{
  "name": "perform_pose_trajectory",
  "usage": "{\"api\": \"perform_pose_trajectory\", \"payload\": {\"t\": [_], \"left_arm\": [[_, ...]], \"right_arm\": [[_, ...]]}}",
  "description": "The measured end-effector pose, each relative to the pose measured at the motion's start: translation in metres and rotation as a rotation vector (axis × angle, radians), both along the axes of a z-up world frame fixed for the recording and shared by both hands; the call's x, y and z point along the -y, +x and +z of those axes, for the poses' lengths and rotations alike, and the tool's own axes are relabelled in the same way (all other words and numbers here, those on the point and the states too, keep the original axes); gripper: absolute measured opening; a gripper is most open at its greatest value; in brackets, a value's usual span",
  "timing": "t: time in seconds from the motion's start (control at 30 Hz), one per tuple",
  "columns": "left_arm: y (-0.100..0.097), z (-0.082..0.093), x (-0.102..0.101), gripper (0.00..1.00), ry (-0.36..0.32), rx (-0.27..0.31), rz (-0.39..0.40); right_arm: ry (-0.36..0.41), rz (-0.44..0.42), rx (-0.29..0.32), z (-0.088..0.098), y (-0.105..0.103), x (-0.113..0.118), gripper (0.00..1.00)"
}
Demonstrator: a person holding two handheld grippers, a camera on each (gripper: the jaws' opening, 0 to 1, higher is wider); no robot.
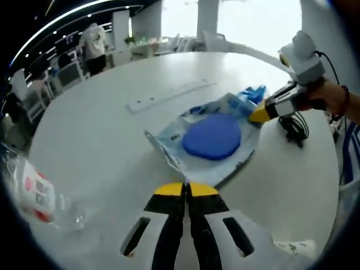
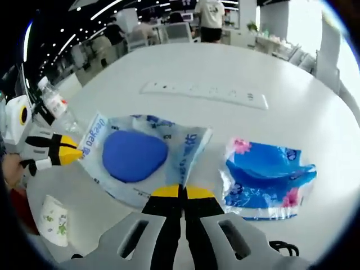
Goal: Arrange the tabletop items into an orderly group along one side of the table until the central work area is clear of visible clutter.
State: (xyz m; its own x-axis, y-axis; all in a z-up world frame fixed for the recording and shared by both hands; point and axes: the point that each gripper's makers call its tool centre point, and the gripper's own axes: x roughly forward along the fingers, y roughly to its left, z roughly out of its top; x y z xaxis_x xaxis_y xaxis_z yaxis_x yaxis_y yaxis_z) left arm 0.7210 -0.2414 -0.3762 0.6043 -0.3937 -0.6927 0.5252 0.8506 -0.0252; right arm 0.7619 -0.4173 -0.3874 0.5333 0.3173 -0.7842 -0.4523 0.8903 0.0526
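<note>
white round table [image 2: 292, 73]: tissue pack w/ blue oval [image 2: 135, 156] lies mid-table. left gripper [image 1: 185, 190] jaws together at the pack's near edge, maybe pinching it, can't tell. right gripper [image 2: 181, 193] same. blue wrapper [image 2: 267, 177] just beside the pack, power strip [image 2: 205, 93] beyond, water bottle [image 1: 35, 194] near the table edge.

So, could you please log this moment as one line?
left gripper: shut on tissue pack edge | right gripper: shut on opposite edge | blue packet, power strip, bottle: on table
</note>
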Motion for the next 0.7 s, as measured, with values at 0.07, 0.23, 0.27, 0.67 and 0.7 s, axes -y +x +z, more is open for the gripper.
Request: {"api": "perform_pose_trajectory", "payload": {"t": [0.07,0.23,0.27,0.67,0.7], "left_arm": [[-0.0002,-0.0024,0.0011,0.0,0.008,-0.004,-0.003],[0.0025,-0.0036,-0.0011,0.0,0.092,0.015,-0.053],[0.0028,-0.0033,-0.0017,0.0,0.094,0.013,-0.051],[0.006,-0.0073,-0.0066,0.01,0.114,0.008,-0.048],[0.0056,-0.0075,-0.0077,0.02,0.124,0.016,-0.053]], "right_arm": [[-0.012,0.012,0.005,-0.0002,-0.0002,-0.0001,0.01],[-0.036,0.055,0.018,-0.0022,0.0004,-0.0031,0.02],[-0.045,0.065,0.022,-0.0027,0.0003,-0.0038,0.02],[-0.119,0.112,0.045,-0.0054,0.0005,-0.0065,0.03],[-0.123,0.116,0.047,-0.0053,0.0005,-0.0065,0.03]]}}
